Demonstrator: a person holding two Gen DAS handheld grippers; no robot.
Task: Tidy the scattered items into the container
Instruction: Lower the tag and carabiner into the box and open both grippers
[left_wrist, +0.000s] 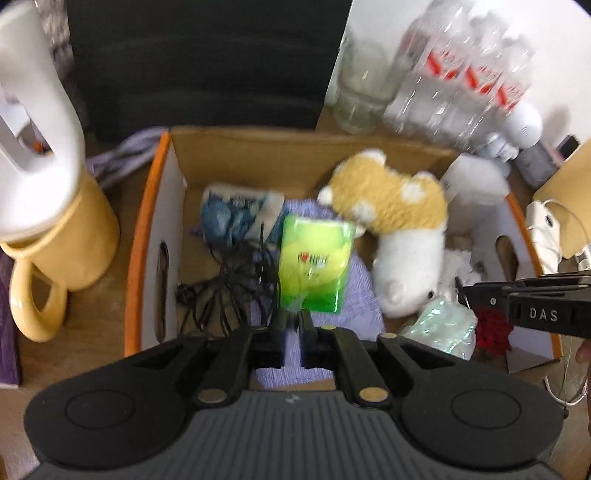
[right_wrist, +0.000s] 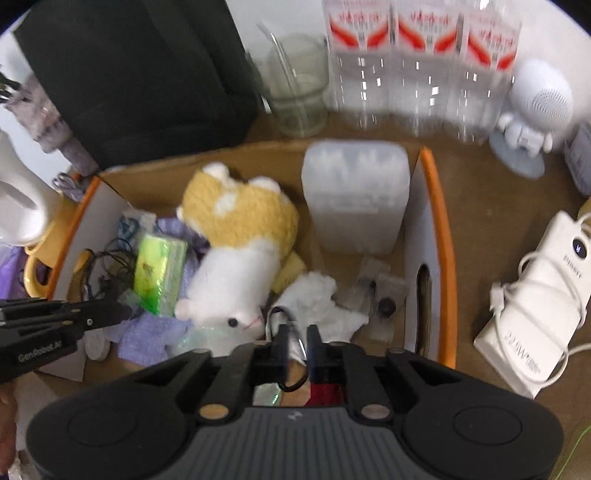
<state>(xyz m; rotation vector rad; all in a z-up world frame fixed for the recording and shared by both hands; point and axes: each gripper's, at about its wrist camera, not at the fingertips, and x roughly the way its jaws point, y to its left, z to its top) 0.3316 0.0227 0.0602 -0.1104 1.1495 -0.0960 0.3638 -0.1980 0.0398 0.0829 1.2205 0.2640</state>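
Note:
A cardboard box (left_wrist: 147, 221) with an orange rim (right_wrist: 439, 236) holds a yellow-and-white plush toy (left_wrist: 399, 206) (right_wrist: 240, 229), a black cable (left_wrist: 229, 284), a lilac cloth (left_wrist: 358, 288), crumpled white tissue (right_wrist: 317, 299) and a translucent plastic case (right_wrist: 354, 199). A green tissue packet (left_wrist: 314, 258) (right_wrist: 159, 273) lies on the cloth, blurred, its clear end at my left gripper (left_wrist: 294, 319) (right_wrist: 123, 312), whose jaws stand slightly apart. My right gripper (right_wrist: 297, 338) (left_wrist: 463, 295) hangs over the box's near right part, jaws slightly apart, with a black loop and silver piece (right_wrist: 295, 347) between them.
A yellow mug (left_wrist: 74, 236) and a white jug handle (left_wrist: 37, 140) stand left of the box. Behind it are a black bag (right_wrist: 140, 74), a glass (right_wrist: 299, 88) and water bottles (right_wrist: 421, 74). A white figurine (right_wrist: 532, 110) and a power bank (right_wrist: 535, 310) lie to the right.

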